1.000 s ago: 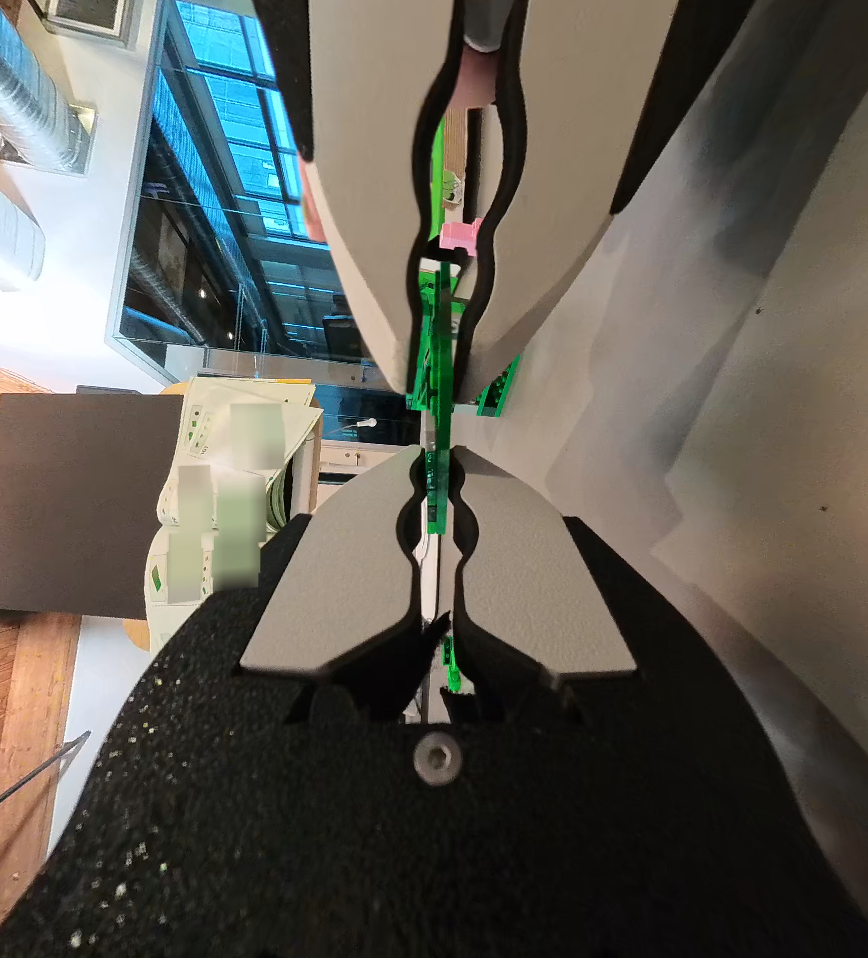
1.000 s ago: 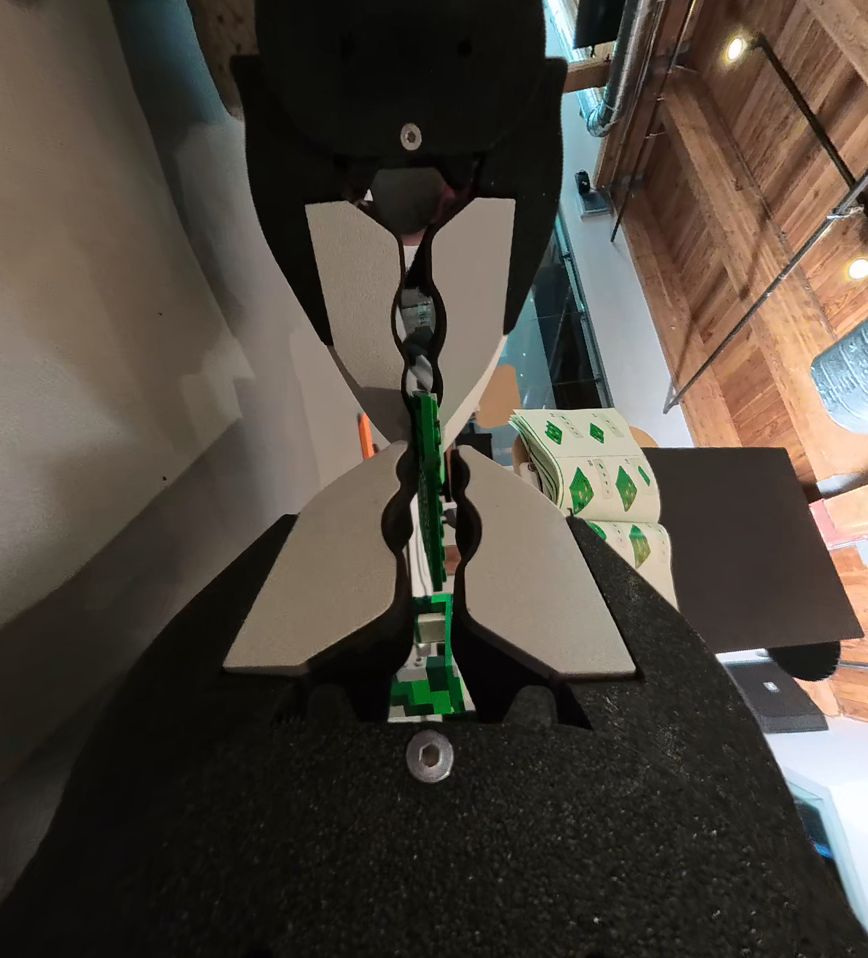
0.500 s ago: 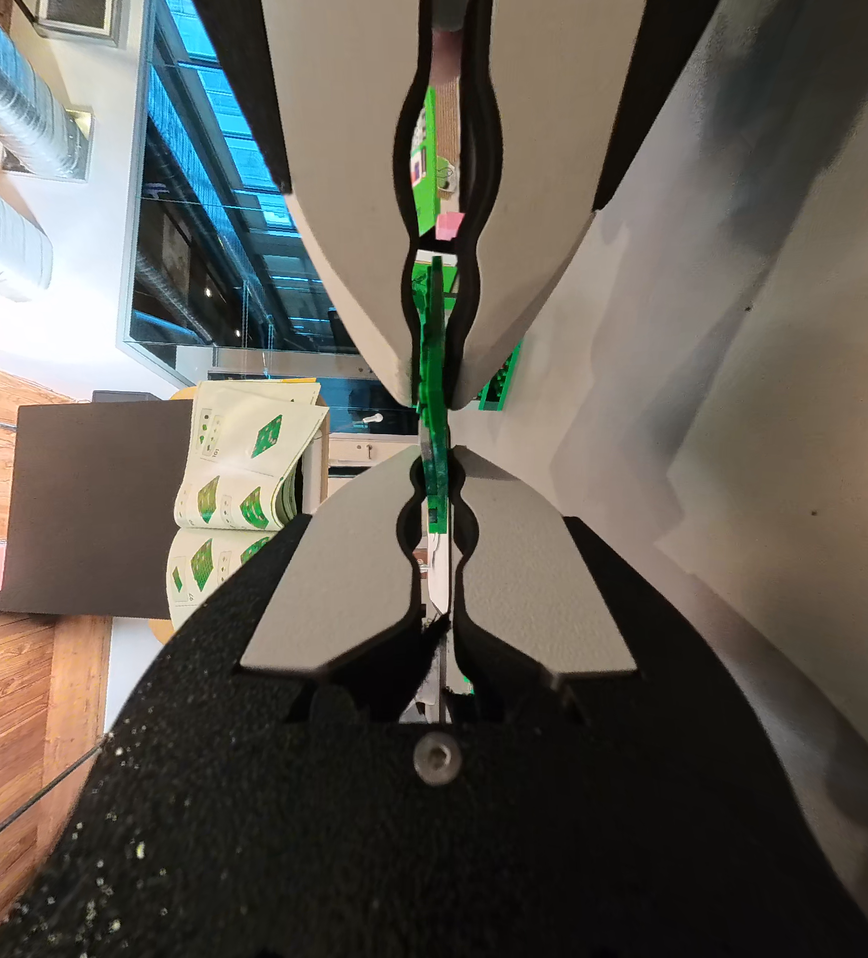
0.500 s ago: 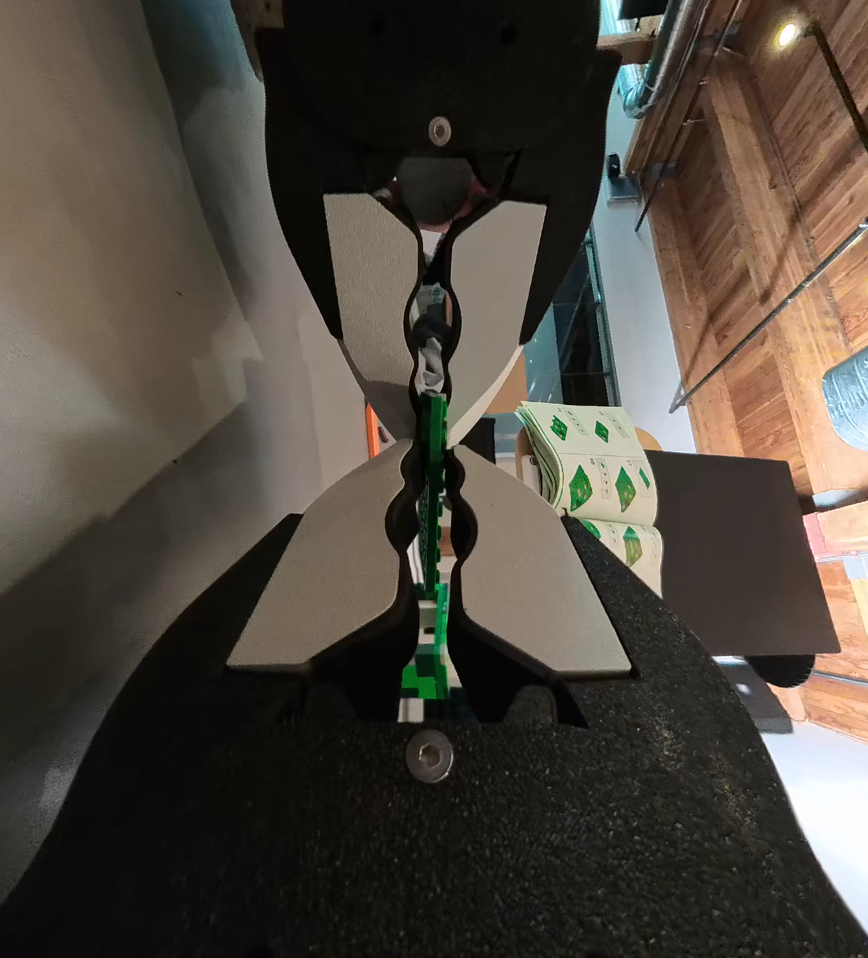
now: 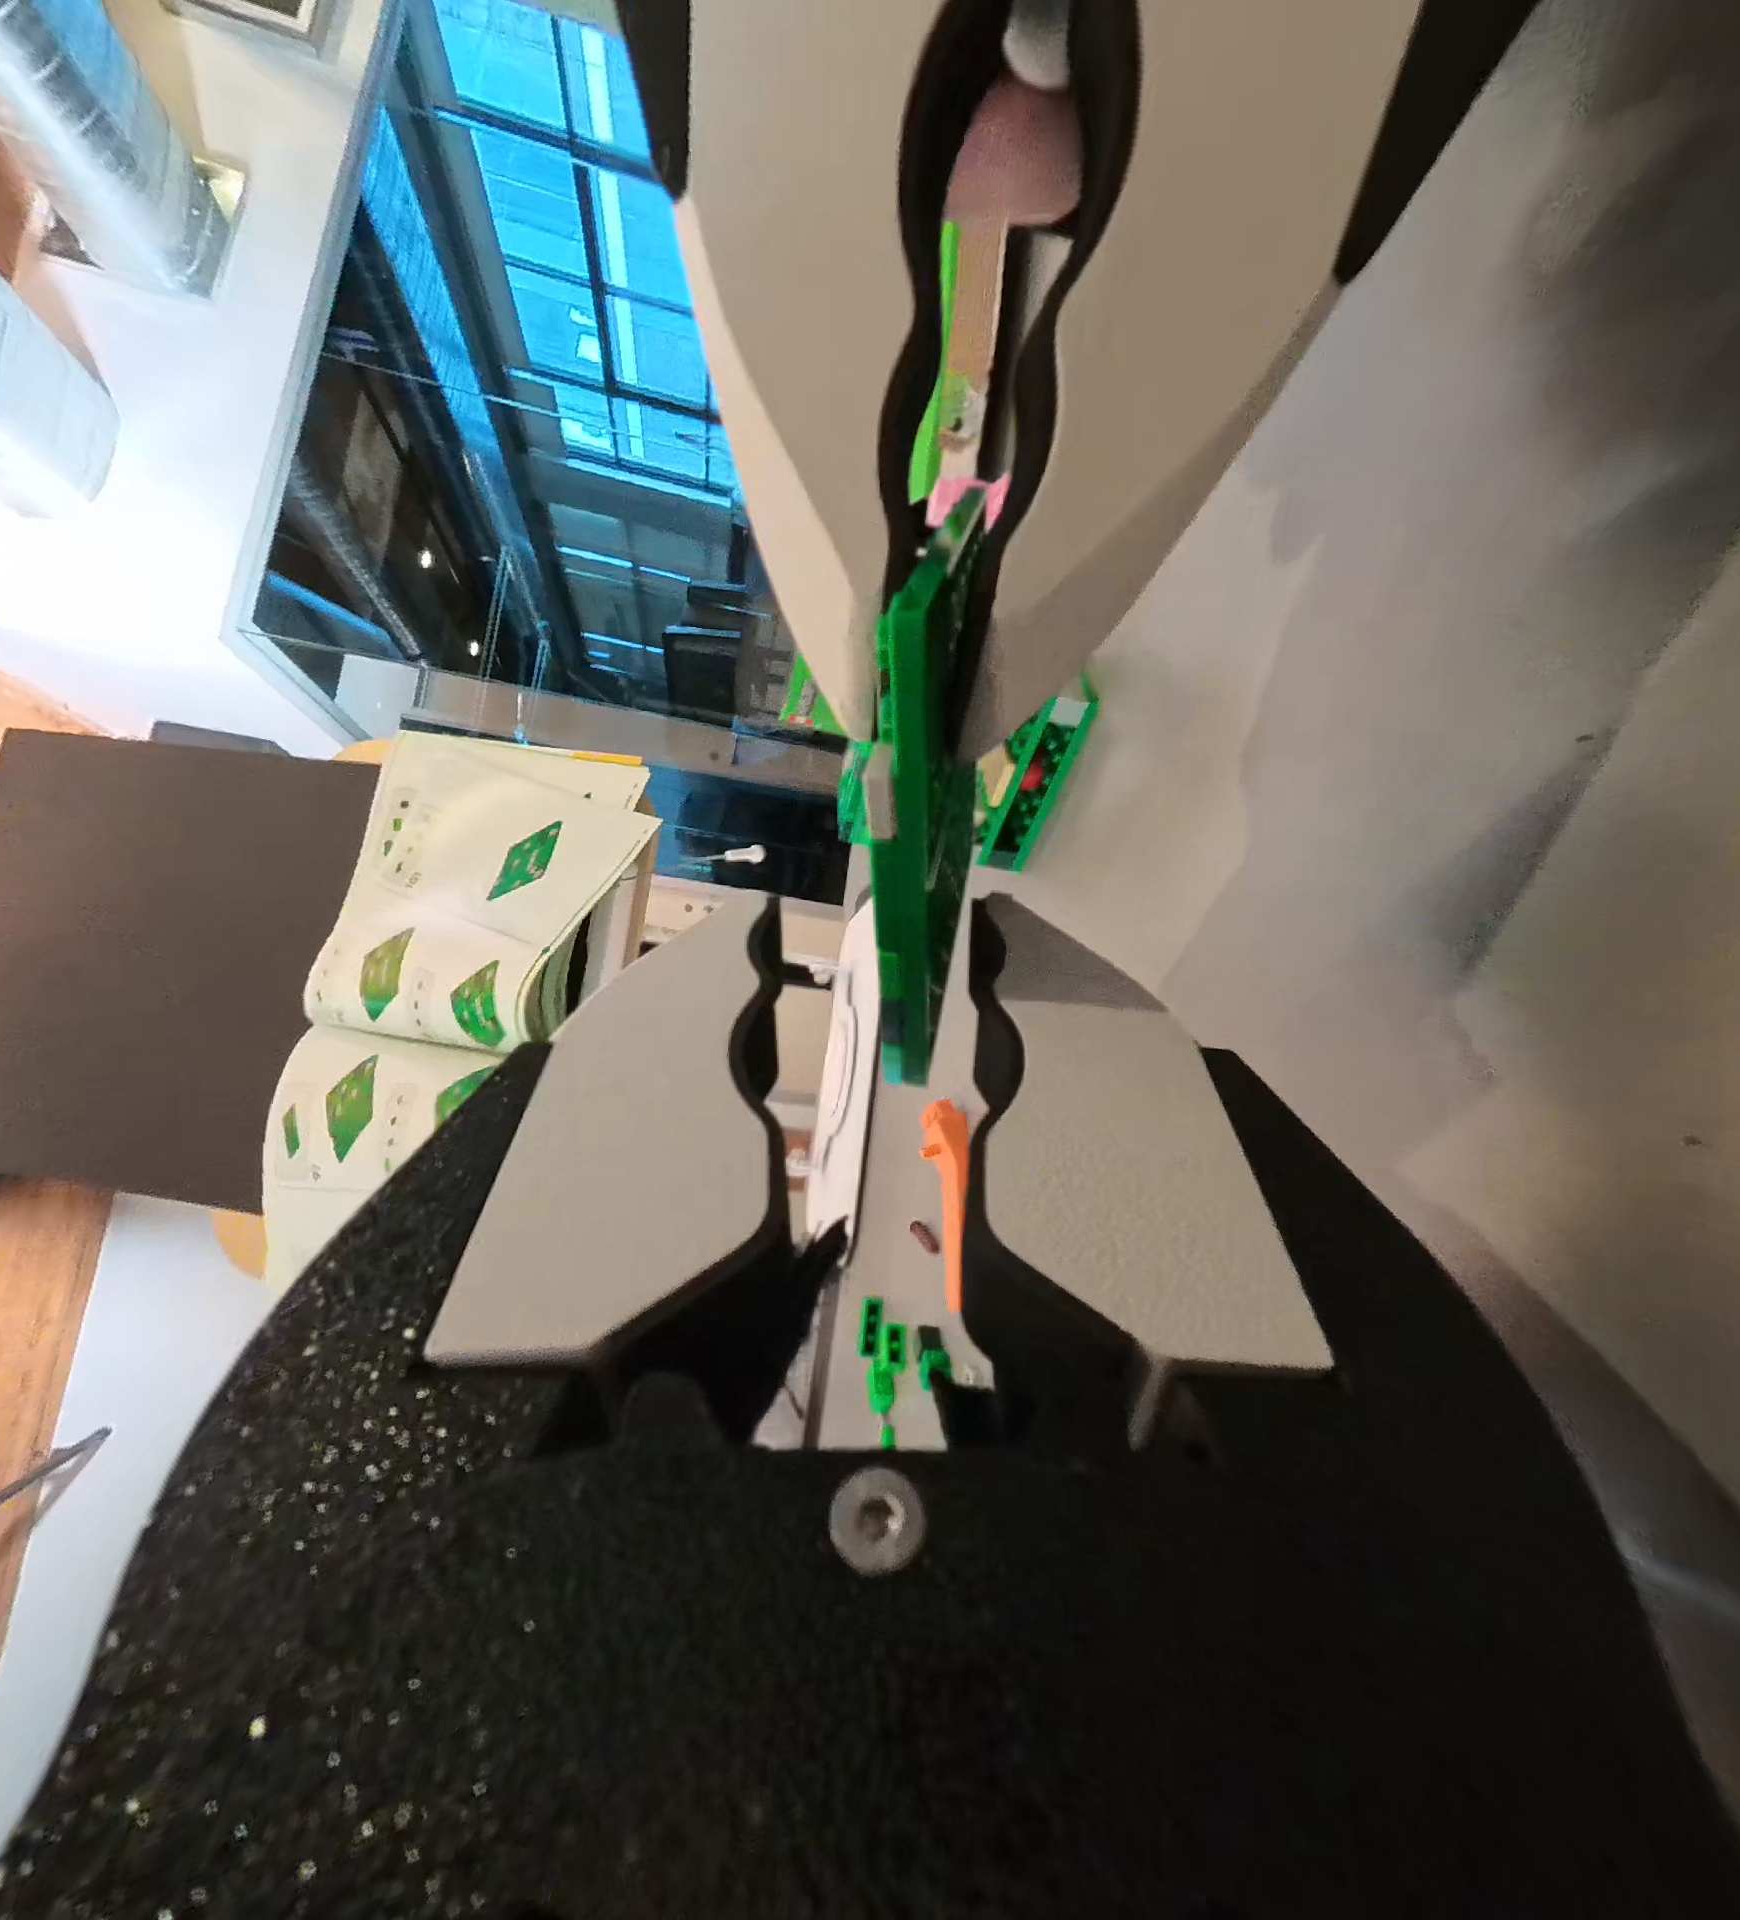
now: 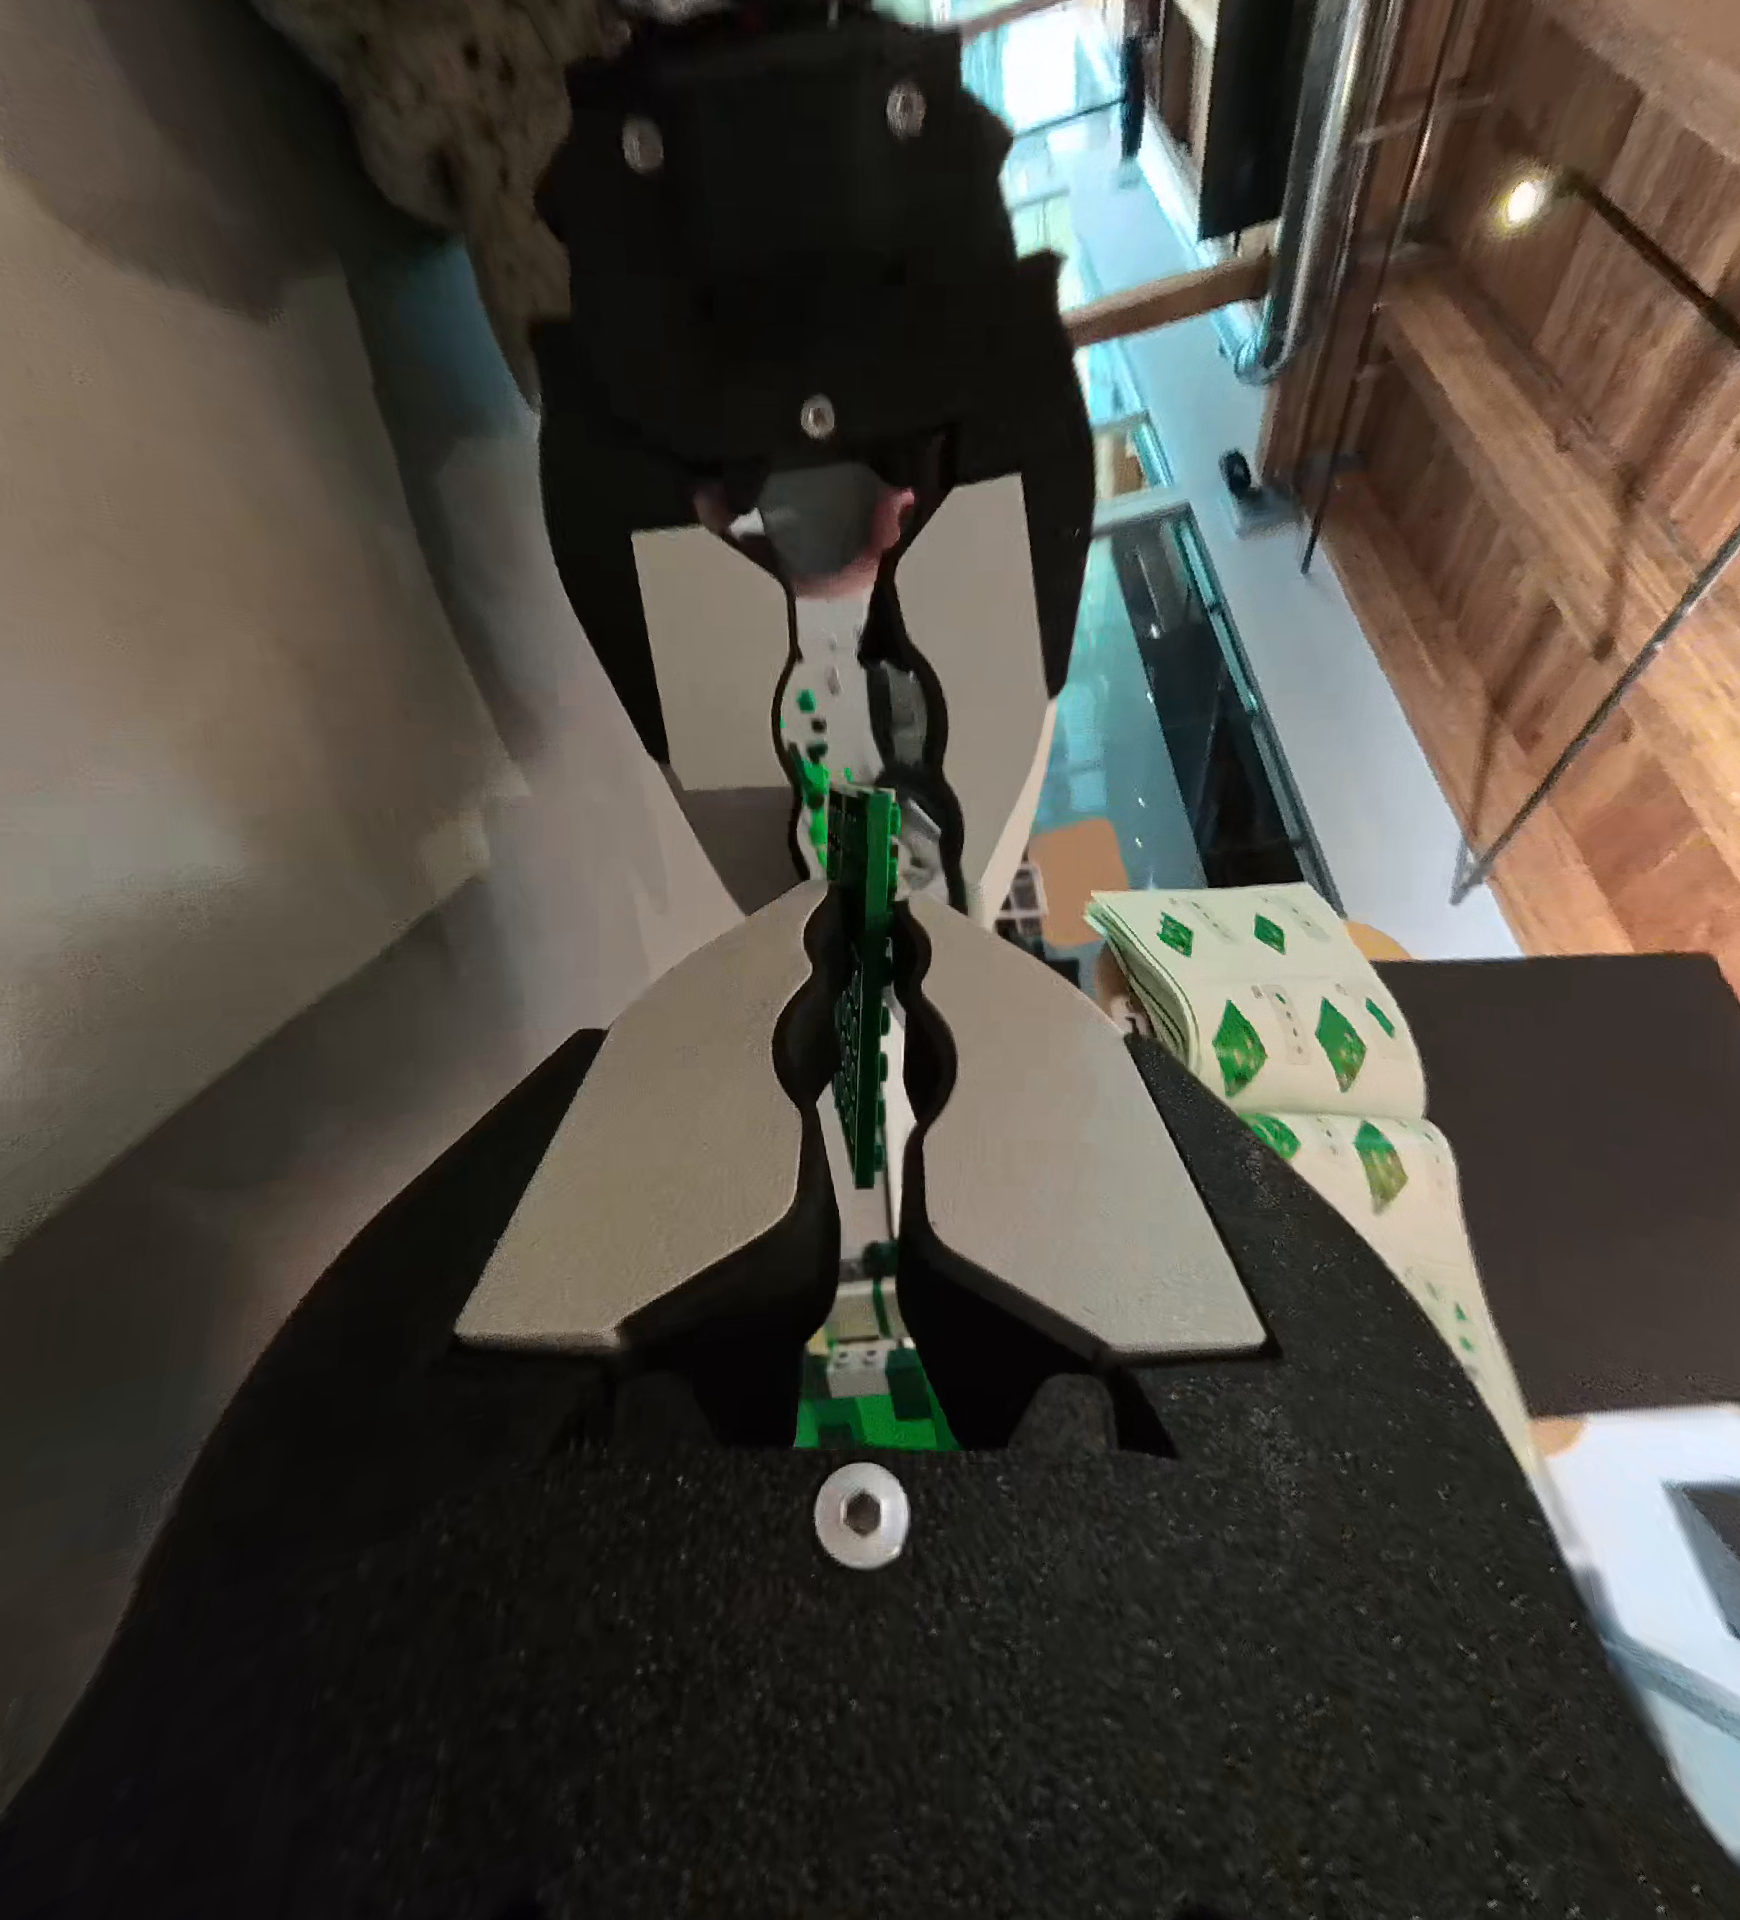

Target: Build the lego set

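A green lego plate (image 5: 913, 831) hangs edge-on in the air between my two grippers, which face each other. My right gripper (image 6: 871, 904) is shut on the plate (image 6: 861, 997); in the left wrist view it fills the top (image 5: 923, 717). My left gripper (image 5: 871, 914) is open, and the plate's near end lies between its fingers, close to the right-hand one. In the right wrist view the left gripper (image 6: 866, 862) shows beyond the plate with its jaws apart.
An open instruction booklet (image 5: 471, 935) (image 6: 1281, 1018) lies on a black mat (image 5: 139, 956) (image 6: 1593, 1174). On the white table (image 5: 1468, 727) are an orange brick separator (image 5: 949, 1195), a few loose green bricks (image 5: 887, 1351) and a green build (image 5: 1032, 790) (image 6: 866, 1403).
My left gripper has opened and let go of the green plate. The two grippers have drawn a little apart. The right gripper still holds the plate.
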`<move>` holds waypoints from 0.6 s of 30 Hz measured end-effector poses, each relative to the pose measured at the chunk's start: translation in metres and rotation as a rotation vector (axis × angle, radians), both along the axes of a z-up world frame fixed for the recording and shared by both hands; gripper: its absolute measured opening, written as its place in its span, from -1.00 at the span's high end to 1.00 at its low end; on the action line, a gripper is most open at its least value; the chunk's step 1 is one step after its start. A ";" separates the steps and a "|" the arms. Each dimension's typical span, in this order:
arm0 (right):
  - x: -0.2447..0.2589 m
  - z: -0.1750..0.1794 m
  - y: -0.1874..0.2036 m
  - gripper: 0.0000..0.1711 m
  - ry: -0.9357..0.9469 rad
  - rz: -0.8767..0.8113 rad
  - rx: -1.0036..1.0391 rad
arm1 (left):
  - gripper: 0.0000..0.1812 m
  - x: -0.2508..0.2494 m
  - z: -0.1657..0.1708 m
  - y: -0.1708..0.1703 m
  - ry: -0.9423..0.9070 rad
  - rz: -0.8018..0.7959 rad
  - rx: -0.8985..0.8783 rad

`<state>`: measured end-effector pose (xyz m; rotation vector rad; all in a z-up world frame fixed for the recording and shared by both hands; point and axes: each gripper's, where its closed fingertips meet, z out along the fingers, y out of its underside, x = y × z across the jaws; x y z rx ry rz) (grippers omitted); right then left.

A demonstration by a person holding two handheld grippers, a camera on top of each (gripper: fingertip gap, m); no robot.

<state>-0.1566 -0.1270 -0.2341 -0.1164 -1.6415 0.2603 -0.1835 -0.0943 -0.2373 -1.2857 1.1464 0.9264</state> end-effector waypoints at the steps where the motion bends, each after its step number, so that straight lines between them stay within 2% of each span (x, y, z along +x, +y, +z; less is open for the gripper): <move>1: 0.002 -0.001 -0.004 0.92 -0.012 0.034 -0.028 | 0.67 0.003 -0.002 -0.001 0.002 -0.020 -0.009; 3: 0.005 0.003 -0.007 0.92 -0.012 0.074 -0.099 | 0.81 0.012 -0.005 -0.005 0.018 -0.073 -0.023; 4: 0.007 0.004 -0.008 0.92 -0.031 0.102 -0.142 | 0.82 0.014 -0.006 -0.006 0.021 -0.087 -0.031; 8: 0.009 0.007 -0.006 0.92 -0.138 0.169 -0.396 | 0.74 0.018 -0.009 -0.007 -0.070 -0.117 -0.112; 13: 0.012 0.019 -0.001 0.92 -0.309 0.280 -0.832 | 0.58 0.026 -0.006 -0.012 -0.412 -0.215 -0.293; 16: 0.014 0.029 0.003 0.92 -0.352 0.348 -1.040 | 0.61 0.034 -0.001 -0.019 -0.641 -0.329 -0.405; 18: 0.014 0.031 0.004 0.93 -0.370 0.378 -1.107 | 0.68 0.040 0.003 -0.022 -0.751 -0.388 -0.456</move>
